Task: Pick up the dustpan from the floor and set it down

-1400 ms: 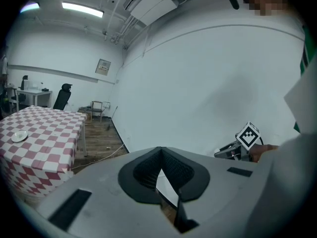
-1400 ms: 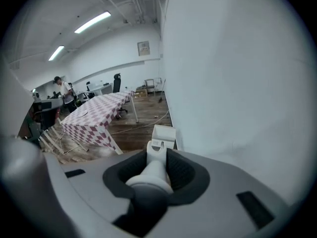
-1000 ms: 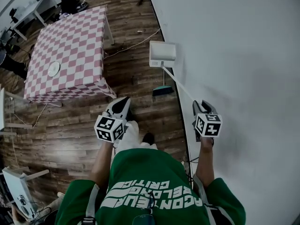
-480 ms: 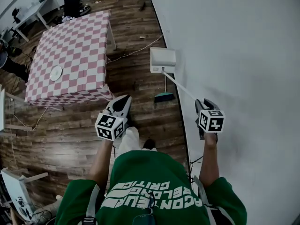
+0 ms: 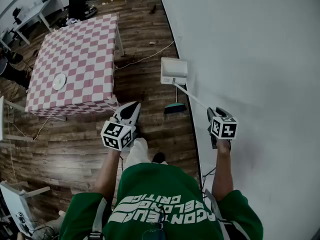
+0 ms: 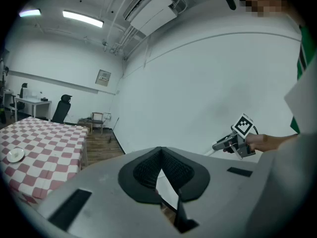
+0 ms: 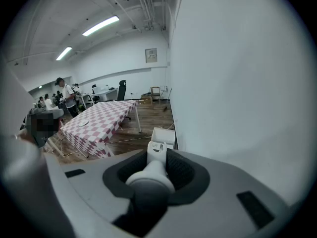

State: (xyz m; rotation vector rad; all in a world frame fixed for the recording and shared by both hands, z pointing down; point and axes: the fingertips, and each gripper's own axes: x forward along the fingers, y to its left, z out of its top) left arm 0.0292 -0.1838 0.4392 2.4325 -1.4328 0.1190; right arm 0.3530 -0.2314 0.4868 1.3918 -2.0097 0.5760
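Count: 2 tools, 1 dustpan, 1 teal brush, 1 checked tabletop carrying 1 plate, 1 loose cable.

Right tool is clamped on the dustpan's long handle. The pan end is ahead of and below it, tight to the wall base. I can't tell if it clears the floor.

Left tool: jaws together, empty.

The brush lies between the tools, just beside the handle. There's open floor ahead of the left tool up to the tabletop edge.

The right gripper view shows the handle seated between the pads; the head view doesn't.
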